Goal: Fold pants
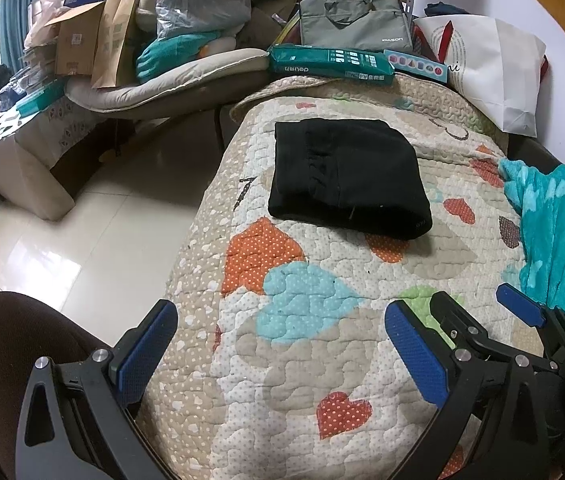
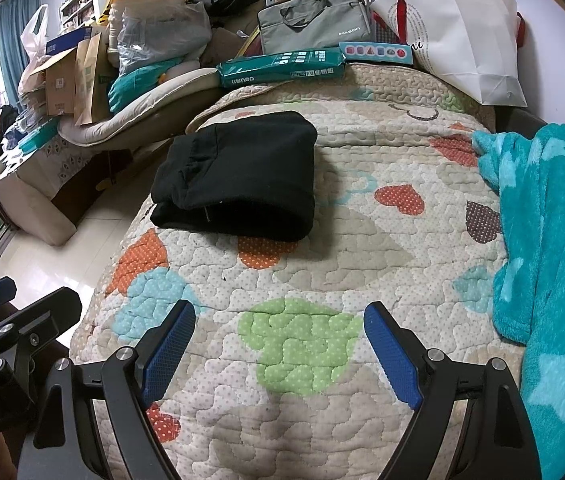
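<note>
Both grippers, left gripper (image 1: 280,344) and right gripper (image 2: 280,346), are held wide open, empty, above the quilt's (image 2: 342,248) near edge; folded black pants (image 2: 238,176) are laid beyond, toward its left edge.

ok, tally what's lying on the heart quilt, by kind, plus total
Folded black pants: 1
Teal blanket: 1
Green paper pack: 1
Flat blue shapes box: 1
White paper bag: 1
Total: 5
Both grippers, left and right, are open above the quilt, holding nothing.
</note>
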Tool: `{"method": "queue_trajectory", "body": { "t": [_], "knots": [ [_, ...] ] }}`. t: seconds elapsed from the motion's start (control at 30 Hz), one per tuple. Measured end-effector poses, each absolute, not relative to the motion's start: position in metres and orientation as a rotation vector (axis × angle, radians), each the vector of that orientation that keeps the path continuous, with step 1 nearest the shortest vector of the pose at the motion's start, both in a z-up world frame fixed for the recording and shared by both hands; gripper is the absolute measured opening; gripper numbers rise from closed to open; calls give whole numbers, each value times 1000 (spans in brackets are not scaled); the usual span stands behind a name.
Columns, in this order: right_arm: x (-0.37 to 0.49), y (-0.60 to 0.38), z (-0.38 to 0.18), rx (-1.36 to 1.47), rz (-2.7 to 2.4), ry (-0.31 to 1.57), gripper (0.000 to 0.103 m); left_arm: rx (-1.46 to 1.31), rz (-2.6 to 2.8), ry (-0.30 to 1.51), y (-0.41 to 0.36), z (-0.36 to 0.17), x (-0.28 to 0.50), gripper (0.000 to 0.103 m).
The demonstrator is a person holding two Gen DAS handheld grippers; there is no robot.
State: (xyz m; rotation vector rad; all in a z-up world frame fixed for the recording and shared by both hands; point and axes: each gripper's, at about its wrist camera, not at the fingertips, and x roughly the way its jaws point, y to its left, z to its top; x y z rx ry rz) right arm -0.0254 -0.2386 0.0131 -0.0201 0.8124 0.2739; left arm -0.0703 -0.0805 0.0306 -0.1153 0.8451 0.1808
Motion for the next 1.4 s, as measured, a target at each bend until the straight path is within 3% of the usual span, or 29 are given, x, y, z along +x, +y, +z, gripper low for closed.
{"method": "queue_trajectory", "body": {
  "t": [1.4],
  "knots": [
    [-22, -256, 8, -28, 264, 823, 92, -160, 189, 885, -72, 16, -74, 103]
  ]
}}
